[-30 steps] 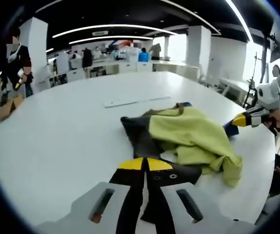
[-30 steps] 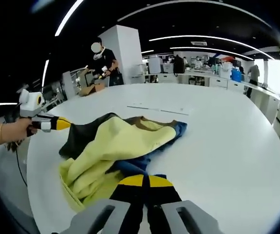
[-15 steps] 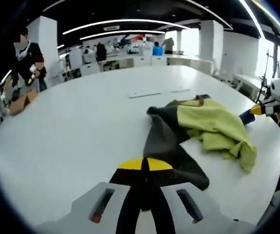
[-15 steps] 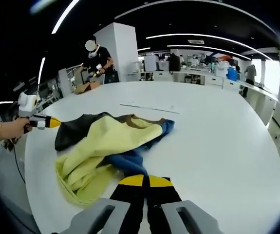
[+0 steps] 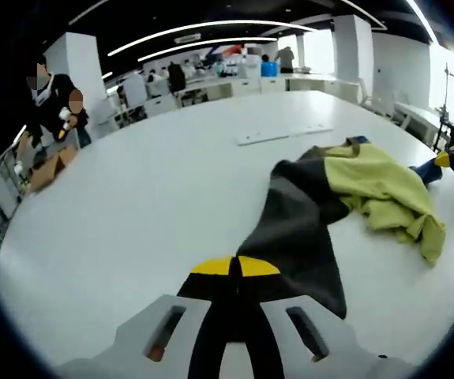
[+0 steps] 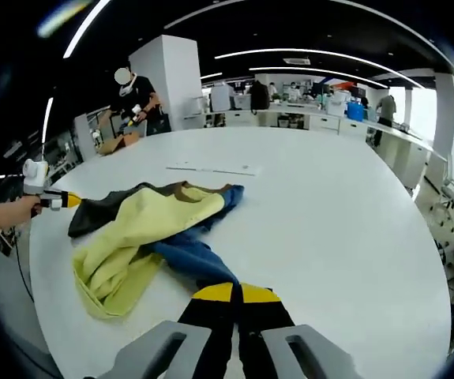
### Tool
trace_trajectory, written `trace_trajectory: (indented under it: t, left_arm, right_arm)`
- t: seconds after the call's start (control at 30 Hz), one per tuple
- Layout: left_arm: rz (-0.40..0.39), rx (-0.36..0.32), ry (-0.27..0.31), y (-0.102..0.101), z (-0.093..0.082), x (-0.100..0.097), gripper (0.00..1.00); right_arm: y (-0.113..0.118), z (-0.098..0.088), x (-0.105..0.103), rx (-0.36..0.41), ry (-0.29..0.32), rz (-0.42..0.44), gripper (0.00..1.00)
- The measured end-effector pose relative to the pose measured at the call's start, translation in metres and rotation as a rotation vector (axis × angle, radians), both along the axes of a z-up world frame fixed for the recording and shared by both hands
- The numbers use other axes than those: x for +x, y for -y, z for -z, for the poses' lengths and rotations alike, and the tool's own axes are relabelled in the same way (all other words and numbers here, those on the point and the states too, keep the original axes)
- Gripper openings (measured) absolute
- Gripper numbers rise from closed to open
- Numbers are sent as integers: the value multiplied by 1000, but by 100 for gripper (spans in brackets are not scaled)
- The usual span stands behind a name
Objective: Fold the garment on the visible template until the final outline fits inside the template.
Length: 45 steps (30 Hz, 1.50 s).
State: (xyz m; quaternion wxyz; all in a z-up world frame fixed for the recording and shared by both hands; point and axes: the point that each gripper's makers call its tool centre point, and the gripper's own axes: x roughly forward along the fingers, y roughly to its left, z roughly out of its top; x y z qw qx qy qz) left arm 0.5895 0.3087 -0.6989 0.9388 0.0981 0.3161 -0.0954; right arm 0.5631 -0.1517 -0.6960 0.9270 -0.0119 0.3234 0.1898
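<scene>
Left gripper view: a broad white table (image 5: 132, 213) has bare room leftward; the left gripper (image 5: 235, 267) pinches the garment (image 5: 321, 205) by its dark sleeve.

Right gripper view: the right gripper (image 6: 235, 293) clamps its blue sleeve, open tabletop rightward.

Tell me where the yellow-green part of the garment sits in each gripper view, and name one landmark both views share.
Left gripper view: the yellow-green part of the garment lies right of centre, beyond the dark sleeve running up from the left gripper.
Right gripper view: it lies left of centre, beside the blue sleeve held by the right gripper.
Shared landmark: the white strip lying on the table beyond the garment.
</scene>
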Motion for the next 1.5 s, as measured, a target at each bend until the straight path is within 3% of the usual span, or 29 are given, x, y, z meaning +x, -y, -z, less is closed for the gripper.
trace_trajectory:
  t: [0.27,0.37,0.47,0.73,1.13,1.5]
  left_arm:
    - [-79,6,-31,-23,13,0,0]
    - [-82,50,-35,-33,18,0,0]
    - [-131,-9,-45,-42,23,1,0]
    - [-91,100,-47,-56,26,5,0]
    - [-75,135,-44,-61,23,22,0]
    - [-118,145,-34,-76,18,34,0]
  right_arm:
    - [16,4,-8,-19,-11,49,0]
    - [24,5,-10,-24,-20,68,0]
    - [35,6,-12,-38,-23,91,0]
    - [59,6,-13,-70,-28,137,0]
    - [93,18,-23,-108,-63,214,0]
    - [127,22,-30,-158,-68,279,0]
